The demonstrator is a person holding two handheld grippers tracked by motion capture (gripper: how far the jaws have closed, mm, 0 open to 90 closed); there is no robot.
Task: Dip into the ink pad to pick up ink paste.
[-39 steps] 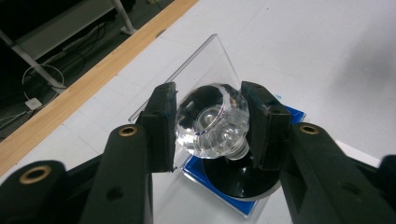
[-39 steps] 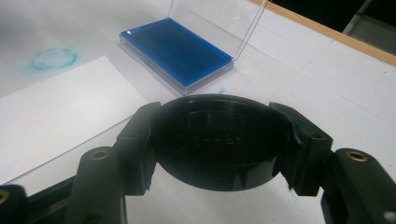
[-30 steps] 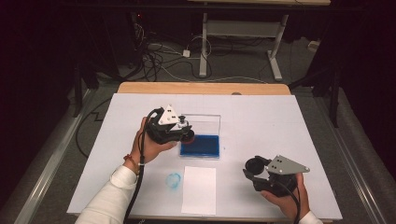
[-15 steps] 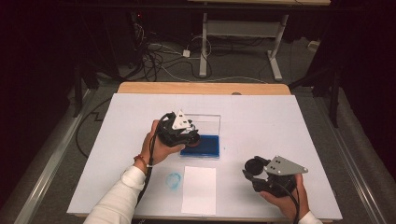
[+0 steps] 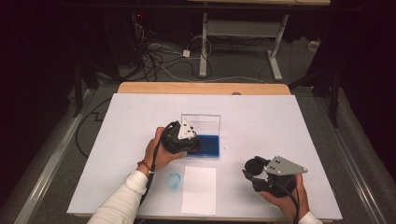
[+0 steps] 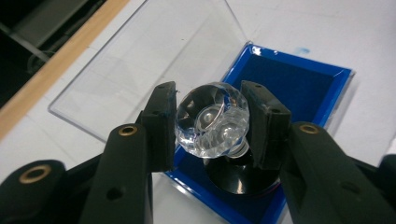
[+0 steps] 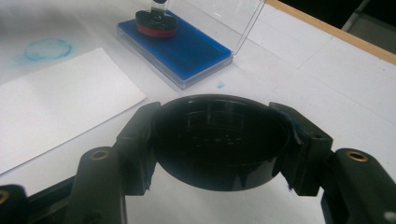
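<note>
A big white table (image 5: pixel 261 116) fills the middle of the high view. At its center sits a blue ink pad in a clear plastic box (image 5: pixel 211 145) with the lid up. A white paper sheet (image 5: pixel 199 189) lies lower down.

The left gripper (image 6: pixel 210 122) pinches a round stamp with a clear glass knob (image 6: pixel 212 126), pressing it on the ink. This looks like the inking step. Next, it should lift straight up and go to the paper.

The right gripper (image 7: pixel 219 140) squeezes a round black cap (image 7: pixel 219 140) at lower right.

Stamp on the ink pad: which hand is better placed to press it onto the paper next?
Left. Its tool already grips the stamp on the ink pad, beside the paper. The right tool holds a black cap.
</note>
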